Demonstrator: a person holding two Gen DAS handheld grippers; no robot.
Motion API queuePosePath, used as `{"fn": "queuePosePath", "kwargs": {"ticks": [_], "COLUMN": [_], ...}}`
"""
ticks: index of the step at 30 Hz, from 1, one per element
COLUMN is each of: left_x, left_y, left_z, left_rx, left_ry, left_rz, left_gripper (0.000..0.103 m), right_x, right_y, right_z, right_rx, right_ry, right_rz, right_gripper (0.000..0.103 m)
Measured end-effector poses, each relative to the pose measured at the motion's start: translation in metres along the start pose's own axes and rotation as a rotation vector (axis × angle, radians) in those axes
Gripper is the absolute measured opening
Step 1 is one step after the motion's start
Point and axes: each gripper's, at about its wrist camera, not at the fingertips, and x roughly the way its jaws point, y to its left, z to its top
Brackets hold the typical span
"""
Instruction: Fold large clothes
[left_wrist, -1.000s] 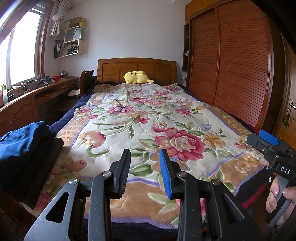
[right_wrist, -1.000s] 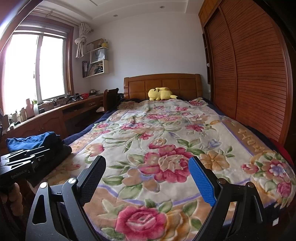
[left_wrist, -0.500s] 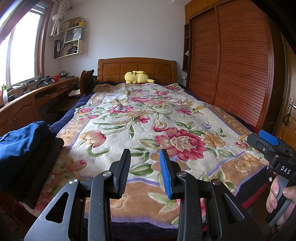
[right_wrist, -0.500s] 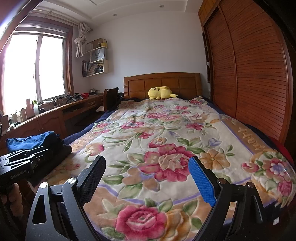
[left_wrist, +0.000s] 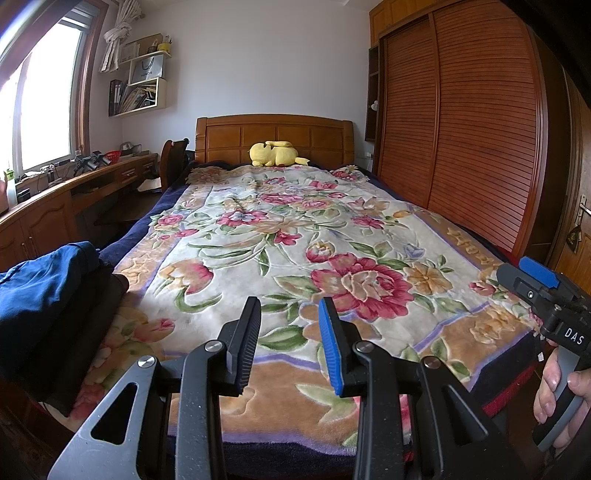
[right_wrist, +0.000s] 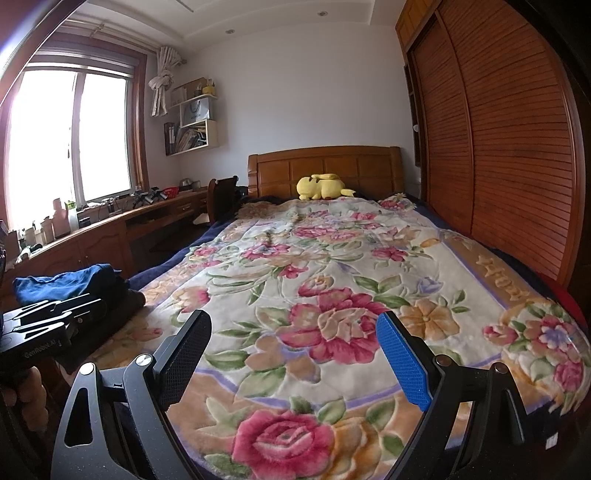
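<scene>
Where window (right_wrist: 70, 136) glares: right view only; door handle (left_wrist: 583, 211), left view only.

Both wrist views look from the foot of the floral-blanketed wooden bed (left_wrist: 280, 236) toward its headboard (sharing it).

Over at the near left corner of the bed sits the pile of clothes (left_wrist: 55, 295), stacked up. On top, a blue garment (right_wrist: 62, 282), loosely bunched and rumpled, its folds sagging toward the left. Underneath it, a dark garment (left_wrist: 92, 314), thicker and flatter, its rounded edge resting right on the floral blanket's (left_wrist: 295, 240) near left border.
</scene>
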Motion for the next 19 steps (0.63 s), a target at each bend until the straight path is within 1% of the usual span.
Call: {"fn": "queuePosePath", "kwargs": {"ticks": [19], "left_x": [0.0006], "left_y": [-0.0008], "left_z": [0.0002], "left_rx": [0.001], "left_ry": [0.001], "left_rz": [0.001], "left_gripper": [0.033], "right_x": [0.0014], "right_y": [-0.0005], "right_z": [-0.0009], "right_rx": [0.004], "right_ry": [0.004], "right_rz": [0.006], "right_gripper": [0.092]}}
